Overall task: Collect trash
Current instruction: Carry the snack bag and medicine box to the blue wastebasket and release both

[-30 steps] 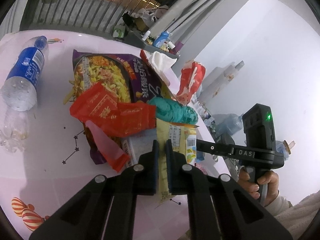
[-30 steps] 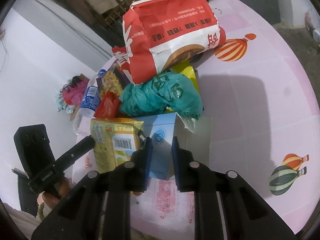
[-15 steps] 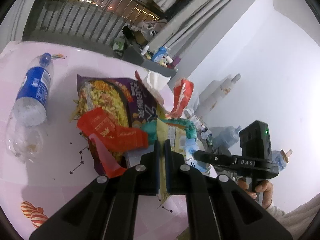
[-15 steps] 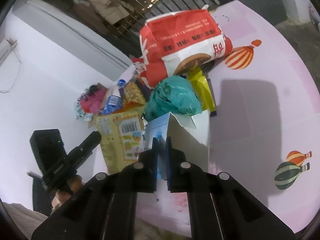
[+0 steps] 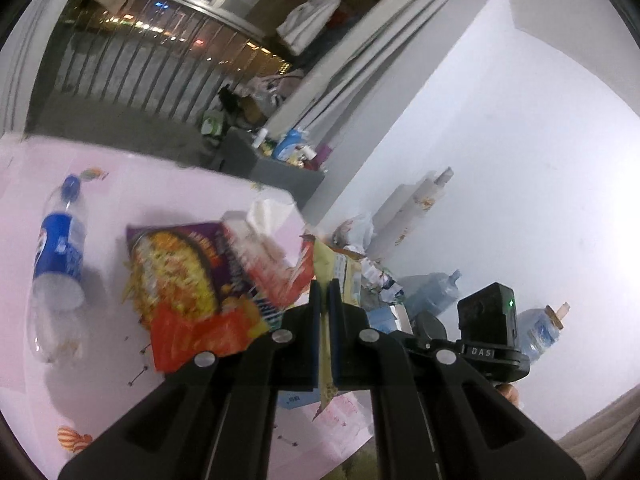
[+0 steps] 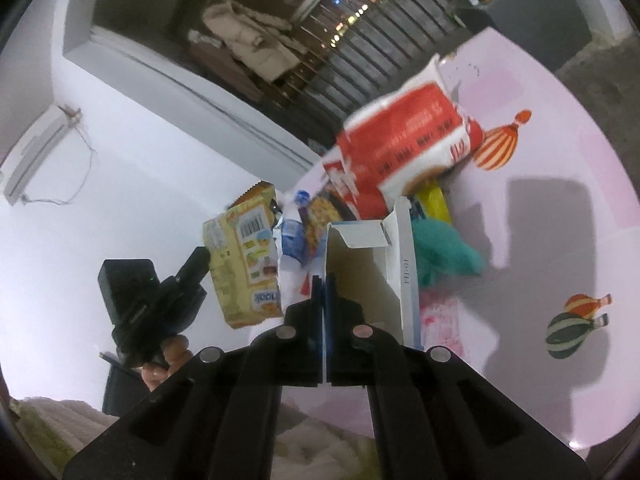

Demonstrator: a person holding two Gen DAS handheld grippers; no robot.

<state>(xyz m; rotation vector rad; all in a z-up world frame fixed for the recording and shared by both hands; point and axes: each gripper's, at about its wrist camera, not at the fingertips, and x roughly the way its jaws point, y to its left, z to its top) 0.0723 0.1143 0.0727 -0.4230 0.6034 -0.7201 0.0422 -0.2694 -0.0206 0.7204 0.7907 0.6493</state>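
Observation:
My left gripper [image 5: 325, 294] is shut on a flat yellow snack packet [image 5: 340, 268], held edge-on above the pink table [image 5: 100, 400]; the same yellow snack packet [image 6: 248, 256] hangs in the air in the right wrist view. My right gripper [image 6: 323, 288] is shut on the wall of an open white carton [image 6: 376, 268], lifted off the table. On the table lie a purple noodle bag [image 5: 176, 276], red wrappers [image 5: 192, 336], a blue-labelled plastic bottle [image 5: 58, 268], a big red-and-white bag [image 6: 404, 148] and a teal plastic bag [image 6: 444, 252].
The table's near edge [image 5: 320, 440] runs below the grippers. Large water jugs [image 5: 432, 292] and bags stand on the floor by the white wall. A grey cabinet [image 5: 280, 176] with bottles sits beyond the table. A hand [image 6: 168, 360] holds the left gripper.
Both grippers rose with their loads: the yellow packet and the white carton came up off the pile. The right jaws closed onto the carton's wall. The trash heap now lies lower and farther away.

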